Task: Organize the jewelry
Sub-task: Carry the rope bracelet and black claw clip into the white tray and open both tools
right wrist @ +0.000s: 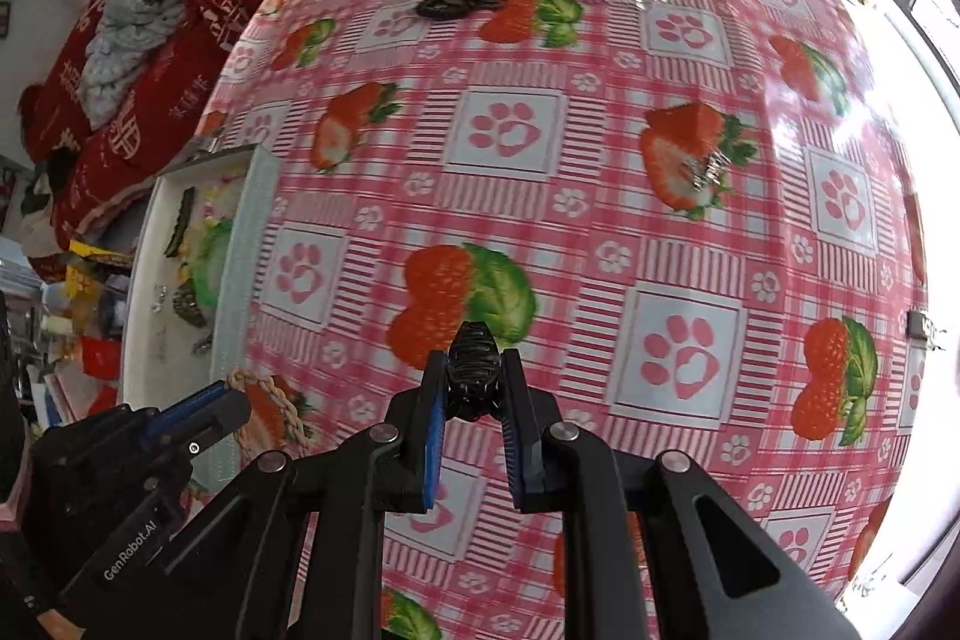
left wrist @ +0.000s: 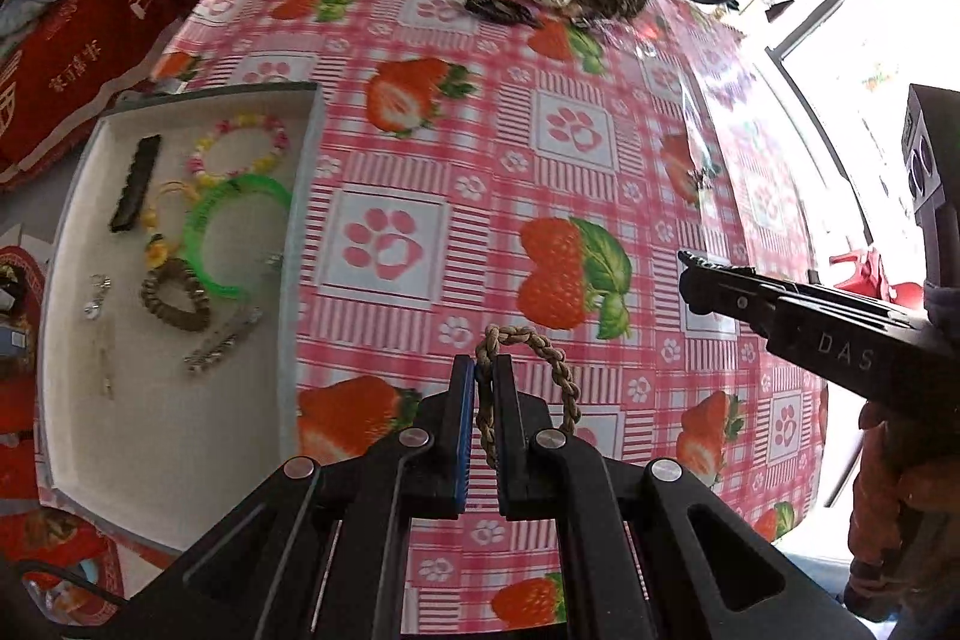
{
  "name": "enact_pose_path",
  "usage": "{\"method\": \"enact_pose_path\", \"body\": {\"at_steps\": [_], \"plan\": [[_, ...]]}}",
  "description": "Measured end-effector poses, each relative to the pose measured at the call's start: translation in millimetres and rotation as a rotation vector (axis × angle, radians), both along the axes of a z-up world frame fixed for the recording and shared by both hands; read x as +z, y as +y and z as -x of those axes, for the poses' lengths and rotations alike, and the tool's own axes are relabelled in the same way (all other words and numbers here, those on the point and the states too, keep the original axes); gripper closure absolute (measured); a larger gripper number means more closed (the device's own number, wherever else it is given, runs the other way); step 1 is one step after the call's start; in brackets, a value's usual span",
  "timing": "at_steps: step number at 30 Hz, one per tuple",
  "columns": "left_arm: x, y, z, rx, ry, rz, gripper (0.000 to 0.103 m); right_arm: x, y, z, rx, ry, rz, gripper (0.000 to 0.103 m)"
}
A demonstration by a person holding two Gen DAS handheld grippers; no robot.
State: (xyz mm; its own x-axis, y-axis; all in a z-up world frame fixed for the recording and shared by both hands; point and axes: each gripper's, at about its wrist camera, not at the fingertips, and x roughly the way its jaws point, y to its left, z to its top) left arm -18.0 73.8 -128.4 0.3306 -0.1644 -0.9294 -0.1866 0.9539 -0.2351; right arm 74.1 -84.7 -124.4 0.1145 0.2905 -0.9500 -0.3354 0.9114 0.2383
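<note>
From the left wrist, the left tool [left wrist: 485, 370] is pinched almost shut on one strand of a tan braided cord bracelet [left wrist: 543, 361], whose loop swings free to the right of the fingers, lifted off the strawberry-print tabletop [left wrist: 540, 142]. The white tray [left wrist: 78, 280] lies to the left, already holding a green bangle [left wrist: 240, 232], a beaded bracelet [left wrist: 243, 148], a black hair clip [left wrist: 135, 184], a brown scrunchie [left wrist: 177, 295] and some small silver pieces. Since only a thin bit of cord is caught near the fingertips, a jolt on the way over could let it slip out short of the tray; the dangling loop might also snag the tray's raised wall. The right tool [left wrist: 699, 280] shows at the right edge, pointing inwards. From the right wrist, the right tool [right wrist: 474, 373] grips a small black ribbed clip [right wrist: 474, 367] between its blue pads, also clear of the tabletop. The clip is hard and rounded, so a squeeze slightly off-centre could make it twist or pop out. The left tool [right wrist: 231, 397] sits low on the left, between this one and the tray [right wrist: 144, 232]; with both heading for the same tray, they could bump or crowd each other over it. More jewelry, including a dark band [right wrist: 453, 4], waits at the far edge.
</note>
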Motion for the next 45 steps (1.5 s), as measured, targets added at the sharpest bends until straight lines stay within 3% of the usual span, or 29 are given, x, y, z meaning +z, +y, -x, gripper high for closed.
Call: {"method": "enact_pose_path", "body": {"at_steps": [17, 28, 45], "plan": [[17.0, 99.6, 58.8, 0.186, -0.014, -0.049, 0.091, 21.3, 109.9, 36.0, 0.191, -0.013, -0.043, 0.085], [-7.7, 153.0, 95.6, 0.303, 0.046, -0.079, 0.091, 11.8, 179.0, 67.8, 0.338, 0.026, -0.062, 0.085], [-51.2, 178.4, 93.0, 0.319, 0.096, -0.107, 0.091, -35.2, 228.3, 90.7, 0.441, 0.110, -0.025, 0.085]]}}
